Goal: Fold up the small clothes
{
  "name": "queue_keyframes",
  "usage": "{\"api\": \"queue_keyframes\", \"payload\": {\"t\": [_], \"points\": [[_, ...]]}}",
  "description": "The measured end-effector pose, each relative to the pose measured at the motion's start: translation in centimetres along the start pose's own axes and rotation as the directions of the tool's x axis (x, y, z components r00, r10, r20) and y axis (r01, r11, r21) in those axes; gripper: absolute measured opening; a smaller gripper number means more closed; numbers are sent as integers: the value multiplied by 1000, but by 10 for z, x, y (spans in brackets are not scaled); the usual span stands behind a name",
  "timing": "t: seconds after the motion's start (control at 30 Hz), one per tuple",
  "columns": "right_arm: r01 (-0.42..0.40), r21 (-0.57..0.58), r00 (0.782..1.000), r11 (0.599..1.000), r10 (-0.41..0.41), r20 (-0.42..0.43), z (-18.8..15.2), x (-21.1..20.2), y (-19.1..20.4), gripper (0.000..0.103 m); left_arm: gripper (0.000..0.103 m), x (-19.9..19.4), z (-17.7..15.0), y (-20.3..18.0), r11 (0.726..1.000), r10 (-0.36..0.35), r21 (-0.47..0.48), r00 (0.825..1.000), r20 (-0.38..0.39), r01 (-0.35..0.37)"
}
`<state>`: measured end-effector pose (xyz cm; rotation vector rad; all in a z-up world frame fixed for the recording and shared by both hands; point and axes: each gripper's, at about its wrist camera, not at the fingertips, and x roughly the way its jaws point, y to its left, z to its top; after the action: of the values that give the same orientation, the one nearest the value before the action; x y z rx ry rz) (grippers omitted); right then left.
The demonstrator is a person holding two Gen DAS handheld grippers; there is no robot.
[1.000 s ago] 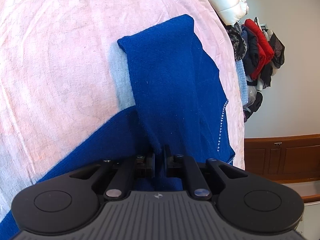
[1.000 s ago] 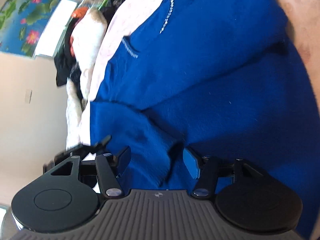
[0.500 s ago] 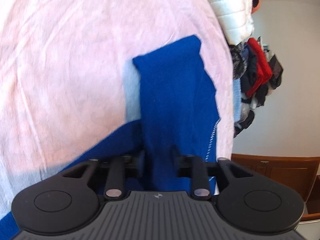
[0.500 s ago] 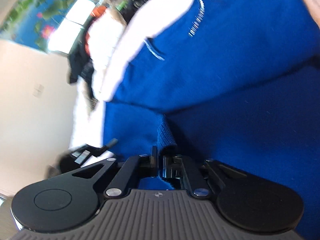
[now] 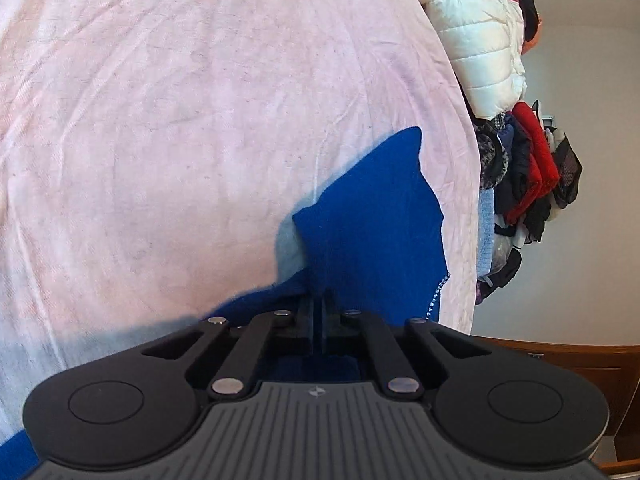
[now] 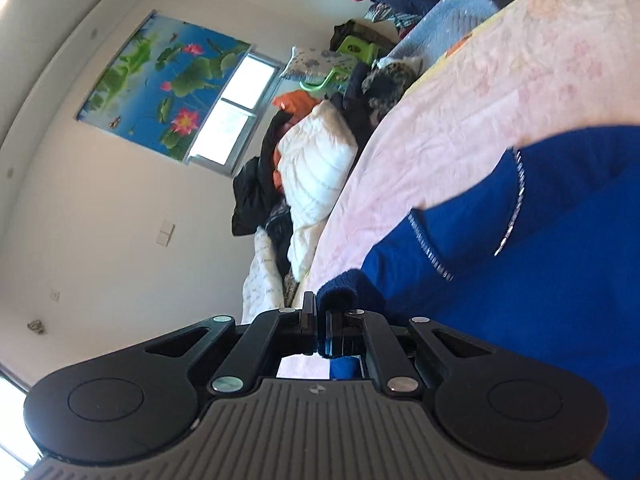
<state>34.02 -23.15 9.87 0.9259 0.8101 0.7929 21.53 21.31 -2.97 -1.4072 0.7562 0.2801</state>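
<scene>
A blue knit garment (image 5: 372, 220) with a line of small rhinestones lies on a pink bedsheet (image 5: 180, 120). My left gripper (image 5: 319, 312) is shut on a fold of the blue garment and holds that part raised off the sheet. In the right wrist view the same blue garment (image 6: 520, 280) fills the lower right. My right gripper (image 6: 320, 320) is shut on a thick edge of it, lifted above the pink bedsheet (image 6: 500, 80).
A white puffer jacket (image 5: 480, 40) and a heap of dark and red clothes (image 5: 528, 184) lie past the bed's far edge. A wooden cabinet (image 5: 580, 360) stands at lower right. A lotus picture (image 6: 160, 80) and a window (image 6: 236, 112) are on the wall.
My left gripper opened briefly, then shut again on the garment and pulled it back, so less blue shows. My right gripper closed on the garment's edge and lifted it, swinging towards the wall.
</scene>
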Motion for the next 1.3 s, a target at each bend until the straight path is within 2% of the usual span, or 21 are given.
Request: {"api": "queue_keyframes", "payload": {"t": [0.17, 0.23, 0.33, 0.4, 0.5, 0.57, 0.63, 0.7, 0.77, 0.8, 0.9, 0.97, 1.03, 1.07, 1.13, 1.2, 1.27, 1.3], "points": [[28, -14, 996, 1000, -27, 83, 20, -34, -17, 9, 3, 11, -25, -22, 993, -42, 111, 998, -54, 48], [102, 29, 989, 994, -105, 101, 22, -45, -49, 9, 3, 23, -35, -23, 990, -19, 137, 997, -80, 30], [235, 143, 967, 962, -246, 70, 14, -48, -111, 9, 3, 33, -45, -22, 989, 7, 146, 995, -100, 8], [268, 183, 959, 946, -281, 49, 6, -49, -134, 9, 3, 33, -48, -26, 988, 6, 156, 995, -98, 10], [229, 165, 967, 959, -244, 71, 5, -51, -129, 9, 3, 32, -49, -39, 983, -16, 181, 995, -97, 34], [170, 126, 975, 977, -186, 125, 17, -57, -113, 9, 3, 32, -52, -49, 977, -41, 203, 995, -94, 59], [138, 104, 973, 985, -154, 171, 29, -64, -107, 8, 3, 35, -57, -54, 972, -42, 226, 995, -95, 62], [201, 141, 960, 969, -224, 170, 40, -69, -129, 9, 3, 46, -60, -52, 971, -10, 235, 994, -110, 36], [267, 233, 946, 935, -301, 123, 39, -68, -163, 9, 3, 56, -62, -43, 978, 32, 210, 992, -125, -5], [286, 260, 941, 922, -321, 103, 33, -68, -179, 9, 3, 57, -61, -39, 982, 19, 189, 991, -136, 7], [263, 261, 951, 929, -295, 88, 21, -67, -183, 12, 3, 54, -61, -41, 977, 16, 215, 992, -126, 11], [254, 253, 953, 933, -286, 99, 22, -67, -180, 13, 3, 53, -60, -43, 977, 14, 215, 989, -150, 18], [273, 254, 948, 928, -305, 95, 26, -68, -178, 21, 3, 47, -62, -48, 973, 2, 225, 981, -195, 42], [282, 254, 945, 925, -313, 92, 28, -69, -177, 30, 3, 44, -64, -52, 968, -7, 242, 975, -221, 62], [288, 235, 938, 928, -323, 126, 30, -77, -171, 35, 3, 37, -70, -66, 948, -24, 302, 968, -251, 102], [300, 219, 924, 928, -340, 176, 34, -86, -165, 36, 3, 32, -77, -86, 907, -19, 406, 973, -232, 115], [320, 189, 905, 928, -359, 227, 33, -89, -155, 36, 3, 31, -84, -106, 835, 5, 545, 989, -149, 78], [326, 152, 903, 933, -355, 243, 32, -90, -151, 36, 4, 34, -87, -116, 784, 19, 620, 996, -84, 37]]}}
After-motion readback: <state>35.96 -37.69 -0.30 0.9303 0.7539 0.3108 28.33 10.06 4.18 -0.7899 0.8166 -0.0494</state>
